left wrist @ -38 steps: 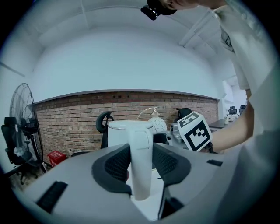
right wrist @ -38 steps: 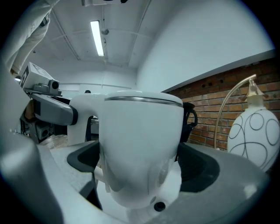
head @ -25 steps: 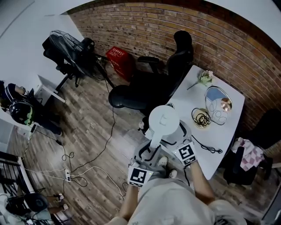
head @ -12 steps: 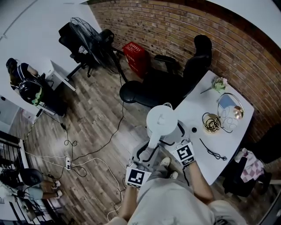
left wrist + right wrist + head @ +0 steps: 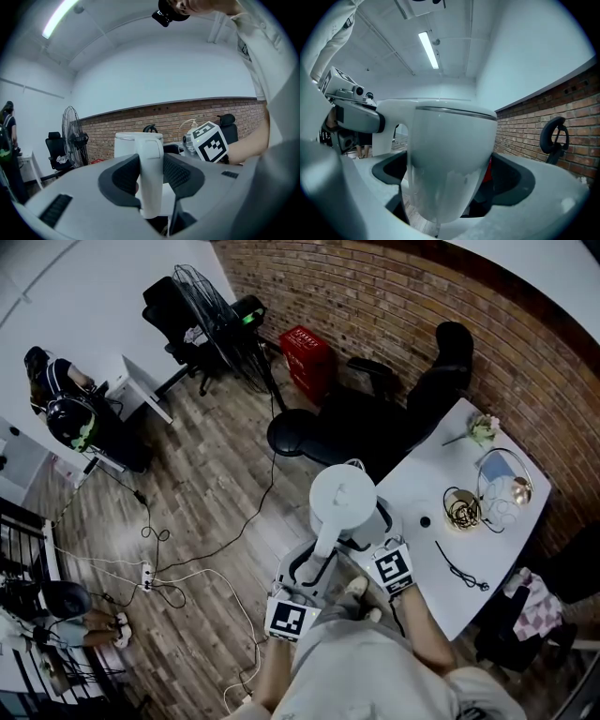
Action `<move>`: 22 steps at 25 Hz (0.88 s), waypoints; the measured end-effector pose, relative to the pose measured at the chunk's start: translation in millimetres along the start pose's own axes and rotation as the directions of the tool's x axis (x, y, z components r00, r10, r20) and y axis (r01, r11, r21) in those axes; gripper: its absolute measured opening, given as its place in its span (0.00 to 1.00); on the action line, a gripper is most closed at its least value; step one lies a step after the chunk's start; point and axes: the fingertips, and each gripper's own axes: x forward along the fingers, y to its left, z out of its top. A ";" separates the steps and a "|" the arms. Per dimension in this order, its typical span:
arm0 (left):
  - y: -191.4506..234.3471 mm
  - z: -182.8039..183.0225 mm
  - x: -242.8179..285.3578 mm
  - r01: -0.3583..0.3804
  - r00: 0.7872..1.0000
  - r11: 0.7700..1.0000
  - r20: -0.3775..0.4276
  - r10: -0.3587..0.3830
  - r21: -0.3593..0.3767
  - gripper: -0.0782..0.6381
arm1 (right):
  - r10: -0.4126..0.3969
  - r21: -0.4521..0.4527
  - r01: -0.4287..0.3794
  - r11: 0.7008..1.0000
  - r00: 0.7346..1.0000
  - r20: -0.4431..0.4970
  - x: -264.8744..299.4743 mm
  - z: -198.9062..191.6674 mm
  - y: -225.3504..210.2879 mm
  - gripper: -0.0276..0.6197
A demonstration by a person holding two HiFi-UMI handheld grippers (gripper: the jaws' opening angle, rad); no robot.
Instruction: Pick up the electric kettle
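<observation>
Over wood-plank floor (image 5: pixel 202 521), beside the white table (image 5: pixel 427 488), we are holding the white plastic electric kettle (image 5: pixel 344 500) aloft, left gripper (image 5: pixel 312 571) clamping its handle (image 5: pixel 150 178), right gripper (image 5: pixel 372 532) squeezing its body, so the pickup is looking done.

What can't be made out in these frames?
- Underside of the electric kettle: in the head view its lid covers it; in both gripper views the hand-held gripper bodies cut it off.
- Pad contact of the right hand-held gripper: in the right gripper view the kettle body hides the contact points.
- Coiled item on the white table: in the head view it is too small to identify.
</observation>
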 end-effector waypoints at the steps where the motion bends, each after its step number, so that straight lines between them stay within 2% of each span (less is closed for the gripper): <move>1: 1.1 0.2 -1.4 -0.001 1.000 1.000 0.001 0.001 0.002 0.33 | 0.003 -0.006 -0.003 1.000 1.000 0.002 1.1 0.7 1.5 0.91; 4: 4.5 0.7 -3.4 -0.002 1.000 1.000 0.006 0.002 0.011 0.33 | 0.015 -0.036 -0.014 0.999 1.000 0.011 5.2 1.7 3.9 0.91; 7: 7.9 1.0 -3.1 0.000 1.000 1.000 0.005 0.000 0.015 0.33 | 0.012 -0.007 -0.012 1.000 1.000 0.012 8.4 3.4 4.4 0.91; 10: 10.5 4.8 -3.1 0.006 1.000 1.000 0.017 -0.007 0.024 0.33 | 0.021 -0.052 -0.020 0.998 1.000 0.014 11.0 5.0 3.7 0.91; 13: 11.5 19.2 -1.5 0.026 0.997 0.994 0.075 -0.035 0.109 0.33 | 0.020 -0.056 -0.019 0.998 1.000 0.016 12.1 7.3 3.6 0.90; 17: 13.8 8.2 -2.0 0.024 0.999 0.997 0.028 -0.026 0.073 0.33 | 0.021 -0.077 -0.019 0.997 1.000 0.022 14.8 6.8 2.5 0.90; 22: 14.1 16.6 0.5 0.030 0.996 0.994 0.078 -0.038 0.101 0.33 | 0.014 -0.072 -0.012 0.997 1.000 0.021 15.5 5.5 1.7 0.90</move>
